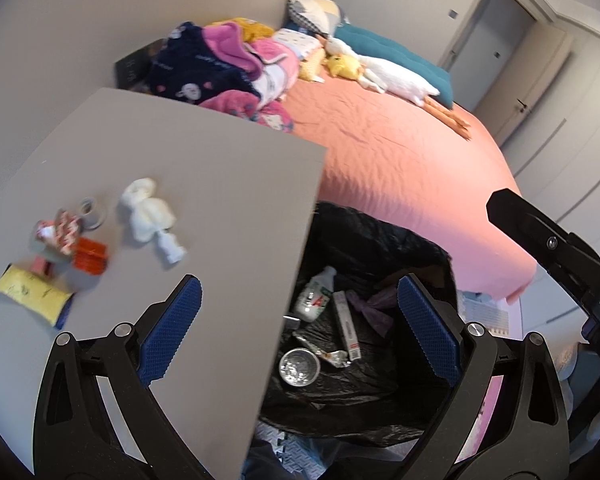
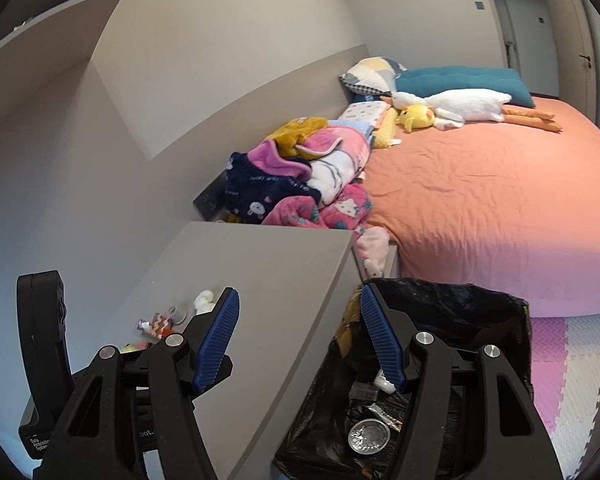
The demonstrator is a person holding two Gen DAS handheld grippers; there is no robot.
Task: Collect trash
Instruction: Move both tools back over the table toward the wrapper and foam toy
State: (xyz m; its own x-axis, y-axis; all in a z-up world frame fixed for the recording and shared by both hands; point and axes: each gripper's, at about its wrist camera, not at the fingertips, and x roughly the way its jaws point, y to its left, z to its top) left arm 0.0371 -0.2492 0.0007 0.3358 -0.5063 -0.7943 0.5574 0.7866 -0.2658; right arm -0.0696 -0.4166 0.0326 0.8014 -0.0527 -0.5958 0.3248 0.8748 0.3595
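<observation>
Both claws are spread wide with nothing in them. The left claw (image 1: 297, 326) hangs over the desk's (image 1: 203, 184) right edge, above the bin bag (image 1: 380, 240). The trash — crumpled tissue (image 1: 149, 212), orange wrapper (image 1: 91, 255), yellow packet (image 1: 33, 294) — lies near the desk's left edge, well apart. The right claw (image 2: 300, 338) straddles that same edge.
</observation>
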